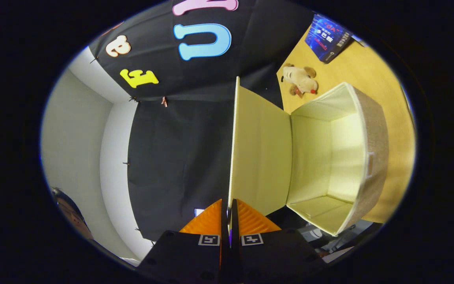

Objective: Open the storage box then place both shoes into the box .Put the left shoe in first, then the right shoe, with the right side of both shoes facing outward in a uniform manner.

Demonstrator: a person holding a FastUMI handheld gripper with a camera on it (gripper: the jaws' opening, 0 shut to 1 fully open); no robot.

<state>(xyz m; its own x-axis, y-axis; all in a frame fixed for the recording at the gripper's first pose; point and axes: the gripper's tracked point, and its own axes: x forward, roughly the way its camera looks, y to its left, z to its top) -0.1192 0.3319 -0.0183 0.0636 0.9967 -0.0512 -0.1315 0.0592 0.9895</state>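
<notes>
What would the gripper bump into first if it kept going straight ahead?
The gripper is shut on the edge of the storage box's lid, so the lid itself comes first; beyond it hangs the black cloth wall.

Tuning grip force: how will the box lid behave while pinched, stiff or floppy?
The lid looks like a thin flat panel, standing straight from the storage box, so probably stiff and light. The gripper pinches its edge; hinged at one side, it would likely swing shut if released.

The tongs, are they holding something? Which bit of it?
Yes. The tongs pinch the storage box's lid by its free edge, the side away from the hinge. The lid is swung open, and the storage box looks empty inside.
</notes>
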